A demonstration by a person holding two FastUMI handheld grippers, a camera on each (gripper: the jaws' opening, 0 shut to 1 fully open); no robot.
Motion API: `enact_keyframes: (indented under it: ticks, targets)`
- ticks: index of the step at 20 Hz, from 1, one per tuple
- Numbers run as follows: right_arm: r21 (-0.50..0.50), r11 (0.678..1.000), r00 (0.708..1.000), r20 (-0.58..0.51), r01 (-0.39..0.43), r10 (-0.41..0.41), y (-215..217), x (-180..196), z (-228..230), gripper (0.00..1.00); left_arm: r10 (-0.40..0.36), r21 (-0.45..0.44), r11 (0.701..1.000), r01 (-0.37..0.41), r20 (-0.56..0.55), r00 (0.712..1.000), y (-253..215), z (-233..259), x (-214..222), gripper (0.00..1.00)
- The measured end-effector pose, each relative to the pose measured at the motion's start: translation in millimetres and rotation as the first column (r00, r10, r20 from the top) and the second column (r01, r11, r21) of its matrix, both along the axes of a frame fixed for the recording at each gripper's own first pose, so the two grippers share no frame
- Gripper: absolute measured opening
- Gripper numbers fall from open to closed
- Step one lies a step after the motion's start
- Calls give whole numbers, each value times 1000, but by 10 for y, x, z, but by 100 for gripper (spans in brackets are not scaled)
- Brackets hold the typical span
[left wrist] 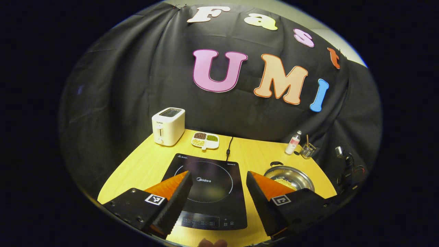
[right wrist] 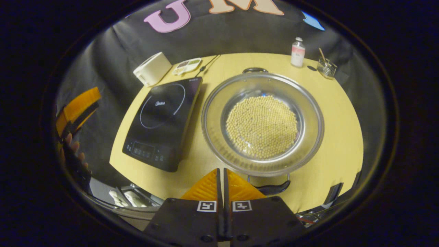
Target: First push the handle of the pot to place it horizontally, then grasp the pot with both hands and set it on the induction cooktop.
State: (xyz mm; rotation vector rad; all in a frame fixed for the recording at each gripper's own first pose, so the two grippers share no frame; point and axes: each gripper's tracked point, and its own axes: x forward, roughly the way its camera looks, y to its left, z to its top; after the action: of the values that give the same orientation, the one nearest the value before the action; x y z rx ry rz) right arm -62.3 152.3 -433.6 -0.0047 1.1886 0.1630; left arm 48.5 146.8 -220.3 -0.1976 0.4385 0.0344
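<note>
Looking along the left tool in the left gripper view, its two fingers stand wide apart and hold nothing, poised over the near part of the induction cooktop, which lies flat on the yellow worktop; the steel pot sits just to the right of the cooktop, with a toaster, a divided dish of grains, a small bottle and a glass holder well back near the cloth wall. In the right gripper view, the right tool has its fingers pressed together on nothing and sits just before the pot's near rim, the pot being full of pale beans and standing on the worktop beside the cooktop, not on it. The near handle hangs down below the rim, just to the right of the fingertips, and the far handle shows at the opposite rim. Judging from this, the step in hand is the push on the handle: the closed tips should probably come under or against that dark grip and swing it up until it lies level, moving slowly so the pot does not slide or spill beans. Keeping the left tool open and clear seems wise until both handles can be gripped.
</note>
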Motion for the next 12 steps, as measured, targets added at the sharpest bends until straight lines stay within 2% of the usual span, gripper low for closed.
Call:
enact_keyframes:
  ticks: [3,4,7,9,10,12]
  targets:
    - [-43,999,998,-65,-3,1,-101,-136,-233,3,5,-1,1000,-5,-3,1000,34,-17,4,97]
    - [-44,999,997,-70,11,-15,-138,-137,-262,0,6,2,1000,-6,-5,1000,42,-11,4,97]
    - [-62,998,995,-88,30,-36,-240,-163,-320,0,7,1,1000,-7,-8,1000,52,-27,-1,96]
    - [-65,997,995,-86,39,-45,-288,-146,-335,3,-1,-2,1000,1,-10,1000,33,-32,-3,97]
    - [-70,997,995,-85,45,-51,-321,-147,-333,0,-4,0,1000,4,-7,1000,29,-19,-1,97]
    - [-90,995,995,-82,45,-52,-412,-145,-328,3,-12,3,1000,12,0,1000,17,-5,7,97]
